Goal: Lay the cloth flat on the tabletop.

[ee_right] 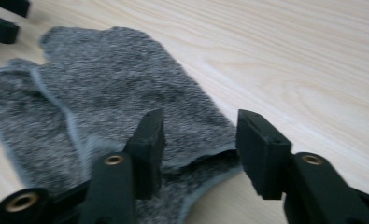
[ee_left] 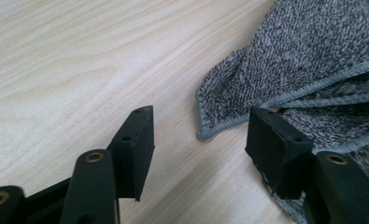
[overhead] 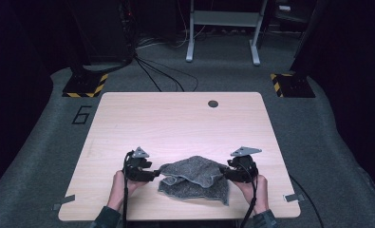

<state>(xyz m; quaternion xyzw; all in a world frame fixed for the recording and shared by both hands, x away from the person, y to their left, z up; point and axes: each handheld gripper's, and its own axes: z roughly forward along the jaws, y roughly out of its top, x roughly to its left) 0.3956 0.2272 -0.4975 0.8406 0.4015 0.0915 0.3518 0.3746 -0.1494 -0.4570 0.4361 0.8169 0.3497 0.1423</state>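
Both grippers are sitting low on the wooden table [overhead: 175,118], one at each end of a grey towel [overhead: 194,176], which is lying folded and rumpled near the table's front edge, roughly midway along it. No container is standing anywhere on the table; the towel is resting straight on the bare wood.

At the towel's left end, the left gripper [overhead: 155,175] is standing with its jaws apart. In the left gripper view one jaw is lying against the towel's layered hem [ee_left: 313,100] while the other is hovering over bare wood, and a loose corner [ee_left: 205,133] of the towel is lying between them without being pinched.

At the towel's right end, the right gripper [overhead: 224,173] is likewise standing with its jaws spread. In the right gripper view the folded edge [ee_right: 205,158] of the towel is sitting in the gap between them, and neither pad is pressing on it.

A small dark round hole [overhead: 213,103] is showing in the tabletop well beyond the towel, near the far edge.
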